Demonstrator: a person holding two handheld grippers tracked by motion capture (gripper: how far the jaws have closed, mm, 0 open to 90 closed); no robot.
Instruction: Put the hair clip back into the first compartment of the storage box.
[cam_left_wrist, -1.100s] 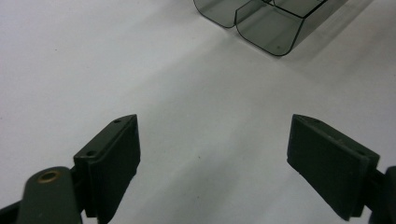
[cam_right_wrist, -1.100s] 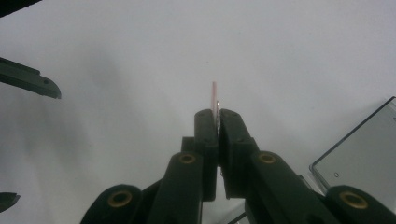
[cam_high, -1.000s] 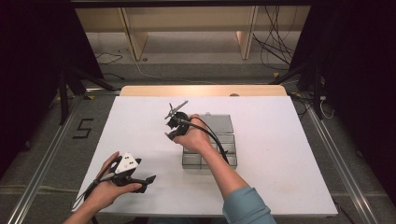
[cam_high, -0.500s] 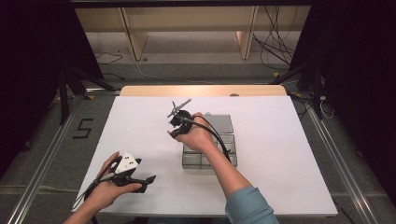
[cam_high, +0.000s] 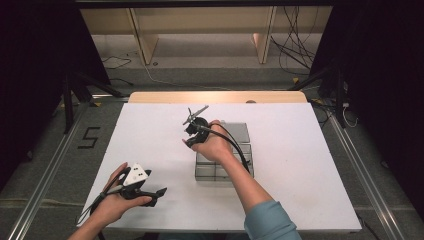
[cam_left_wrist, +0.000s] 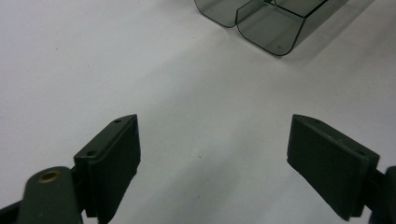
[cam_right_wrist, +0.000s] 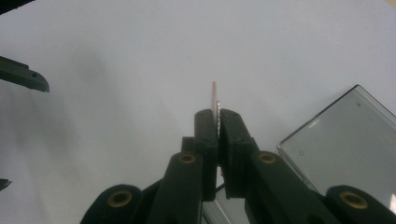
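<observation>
My right gripper (cam_right_wrist: 217, 115) is shut on a thin flat strip (cam_right_wrist: 214, 95) that I see edge-on, with a pinkish tip poking out past the pads. From above, the right gripper (cam_high: 193, 119) hovers over the white table (cam_high: 150, 130), just left of a smoky clear compartment box (cam_high: 225, 160), and the strip (cam_high: 198, 112) slants up to the right. My left gripper (cam_high: 159, 196) rests near the table's front left corner. Its jaws (cam_left_wrist: 215, 140) stand wide apart over bare table with nothing between them.
A corner of the clear box (cam_left_wrist: 266, 23) lies ahead of the left gripper, and the box's flat lid (cam_right_wrist: 345, 144) is to the right of the right one. A wooden strip (cam_high: 215, 97) borders the table's far edge. Beyond it are shelf legs and cables on the floor.
The right hand has drifted slightly toward the far side with the strip still gripped. The left hand has stayed put.
</observation>
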